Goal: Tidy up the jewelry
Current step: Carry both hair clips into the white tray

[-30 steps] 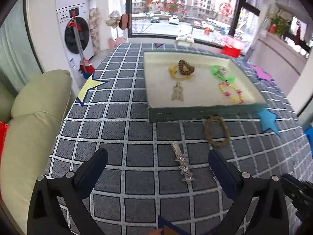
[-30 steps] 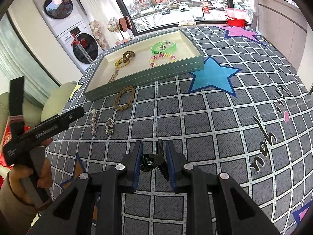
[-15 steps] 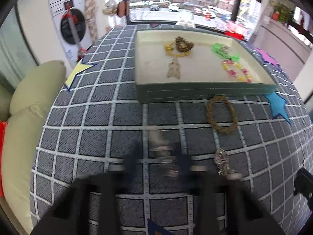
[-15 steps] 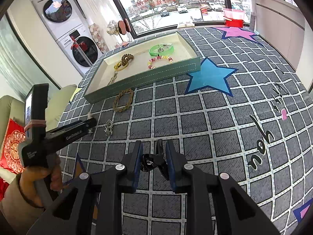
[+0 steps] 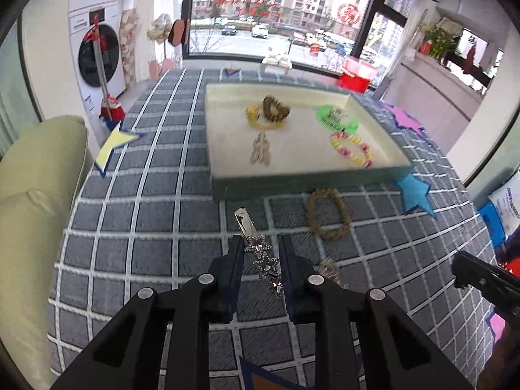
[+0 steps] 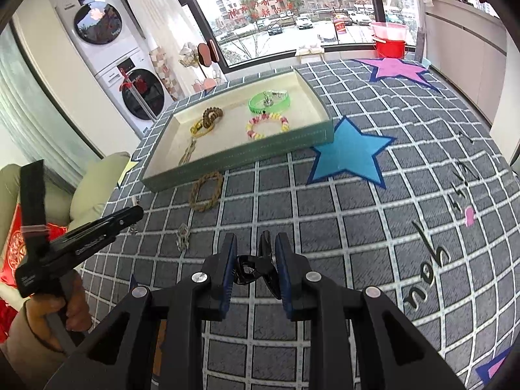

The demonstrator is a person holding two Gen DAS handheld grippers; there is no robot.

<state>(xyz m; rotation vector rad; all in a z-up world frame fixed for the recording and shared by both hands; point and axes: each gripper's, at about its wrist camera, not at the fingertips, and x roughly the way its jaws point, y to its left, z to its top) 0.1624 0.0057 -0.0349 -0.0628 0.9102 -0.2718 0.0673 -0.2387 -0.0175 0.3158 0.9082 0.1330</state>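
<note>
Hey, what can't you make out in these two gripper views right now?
- Small silver piece, left wrist view: mostly hidden behind the left gripper.
- Star hair clip, right wrist view: mostly hidden behind that gripper's finger.
- Black clip in the right gripper: its lower part hidden between the fingers.

The left arm partly hides a silver trinket [image 5: 330, 268]; its kind is unclear.

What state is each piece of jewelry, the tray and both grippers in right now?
Left gripper: shut on the star hair clip.
Star hair clip: held between the fingers, off the cloth.
Right gripper: shut on the black claw clip.
Black claw clip: pinched, held up.
Woven bracelet: flat on the cloth, outside the tray.
Silver clip: on the cloth, untouched.
Tray: open, holding several pieces.
</note>
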